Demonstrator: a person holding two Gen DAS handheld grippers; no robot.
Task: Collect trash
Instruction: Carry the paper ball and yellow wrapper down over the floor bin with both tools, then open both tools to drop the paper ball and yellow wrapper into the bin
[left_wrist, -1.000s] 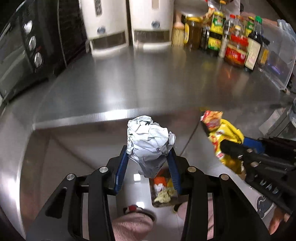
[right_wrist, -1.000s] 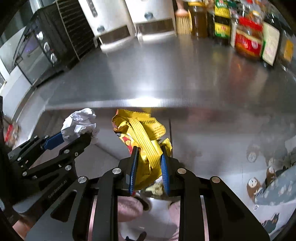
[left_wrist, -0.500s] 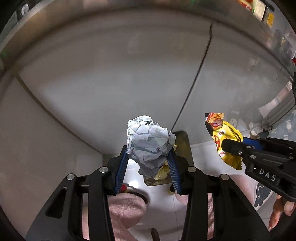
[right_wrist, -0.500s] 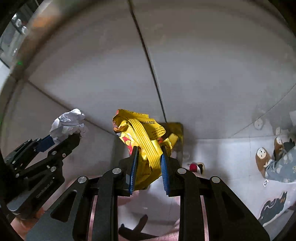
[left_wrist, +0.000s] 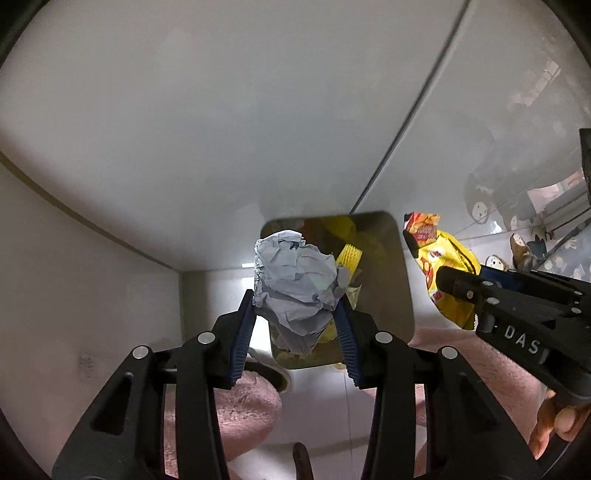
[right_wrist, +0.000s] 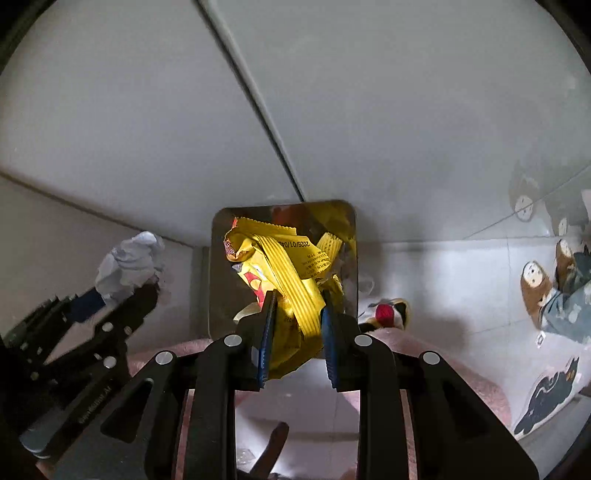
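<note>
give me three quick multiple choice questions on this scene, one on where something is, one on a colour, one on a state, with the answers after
1. Where is the open metal trash bin?
A. on the countertop
B. on the floor, against the grey cabinet front
C. hung on a wall

2. What colour is the snack wrapper in the right gripper?
A. yellow
B. green
C. blue

3. What is the state of the crumpled white paper ball?
A. lying in the bin
B. lying on the floor
C. clamped in the left gripper

Answers
1 B: the right wrist view shows the bin on the floor tiles against the cabinet front.
2 A: the foil between the blue pads is yellow with red print.
3 C: both blue pads press its sides above the bin.
</note>
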